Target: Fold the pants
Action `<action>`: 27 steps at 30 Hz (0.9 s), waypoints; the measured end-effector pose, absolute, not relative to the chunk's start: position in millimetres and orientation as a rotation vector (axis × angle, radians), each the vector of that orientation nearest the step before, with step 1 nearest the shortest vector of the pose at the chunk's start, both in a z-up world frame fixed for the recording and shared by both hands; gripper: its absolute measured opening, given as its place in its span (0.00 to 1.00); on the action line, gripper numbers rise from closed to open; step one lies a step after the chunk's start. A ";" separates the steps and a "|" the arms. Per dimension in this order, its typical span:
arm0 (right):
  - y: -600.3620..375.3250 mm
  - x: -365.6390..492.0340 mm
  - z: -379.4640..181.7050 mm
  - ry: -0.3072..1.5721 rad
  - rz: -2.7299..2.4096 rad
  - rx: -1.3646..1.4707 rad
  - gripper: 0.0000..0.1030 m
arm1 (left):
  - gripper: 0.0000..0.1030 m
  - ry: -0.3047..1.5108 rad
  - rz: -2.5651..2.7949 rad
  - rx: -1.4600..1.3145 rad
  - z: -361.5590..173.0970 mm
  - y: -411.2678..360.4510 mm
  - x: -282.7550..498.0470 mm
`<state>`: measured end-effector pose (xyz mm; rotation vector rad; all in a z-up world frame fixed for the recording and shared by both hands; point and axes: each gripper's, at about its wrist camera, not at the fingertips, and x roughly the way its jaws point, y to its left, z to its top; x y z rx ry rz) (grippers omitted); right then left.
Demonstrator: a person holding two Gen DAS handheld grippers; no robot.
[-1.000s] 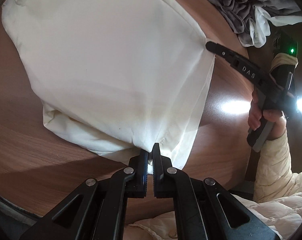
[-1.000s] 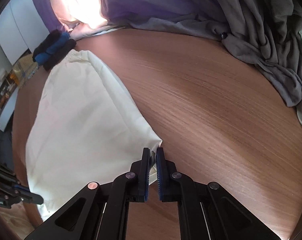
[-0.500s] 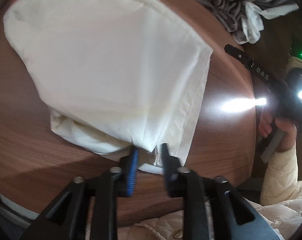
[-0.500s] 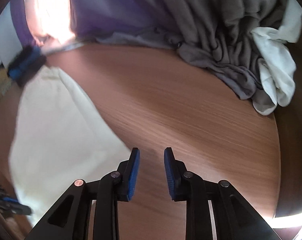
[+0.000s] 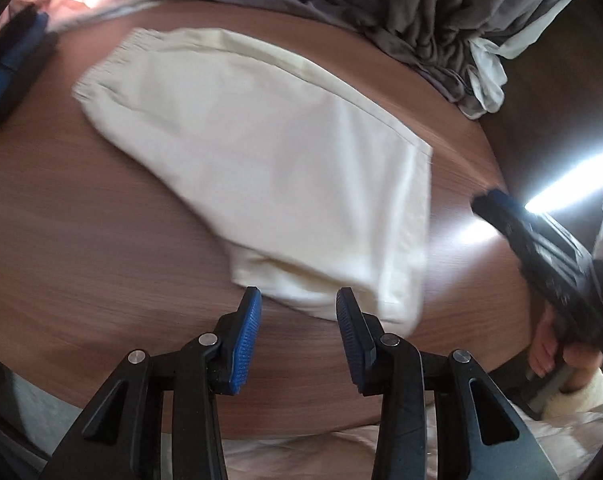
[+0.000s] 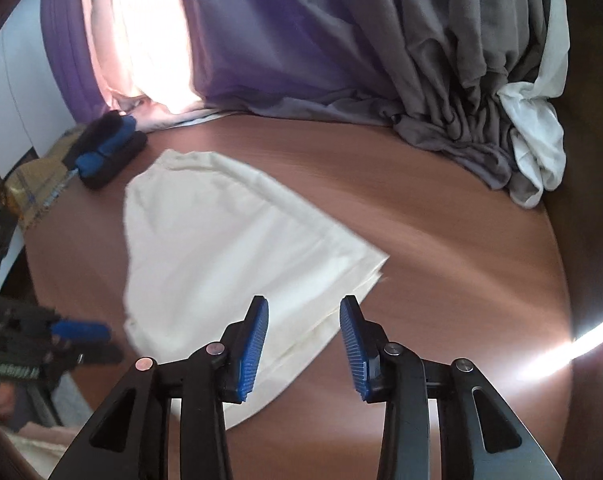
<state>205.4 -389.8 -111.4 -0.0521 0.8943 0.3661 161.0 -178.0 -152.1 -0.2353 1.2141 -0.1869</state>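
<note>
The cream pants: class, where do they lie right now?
In both wrist views the cream pants lie folded flat mid-table, just beyond both open grippers, with the grey clothes pile behind.

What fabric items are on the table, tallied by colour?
Cream: 1, the folded pants
Grey: 1, a crumpled grey heap
White: 1, a white cloth bunched against that heap
Total: 3, all on the wooden table
</note>
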 end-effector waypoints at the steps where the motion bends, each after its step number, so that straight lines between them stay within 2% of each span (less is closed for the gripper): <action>1: -382.4 198.8 -112.9 0.902 0.356 -0.054 0.36 | 0.37 1.202 -0.180 -0.212 -152.6 -170.6 160.4; 8: -345.8 169.3 -117.5 0.944 0.269 0.007 0.36 | 0.37 1.113 -0.221 -0.097 -147.5 -119.7 164.8; 18: -298.5 141.7 -111.4 0.911 -0.101 0.231 0.36 | 0.37 0.972 -0.380 0.148 -129.1 -49.8 180.8; 21: -279.3 130.2 -112.8 0.887 -0.237 0.272 0.45 | 0.37 0.935 -0.410 0.208 -129.8 -27.4 189.0; 27: -251.8 111.4 -114.1 0.828 -0.459 0.270 0.46 | 0.37 0.877 -0.452 0.300 -135.8 -12.8 210.1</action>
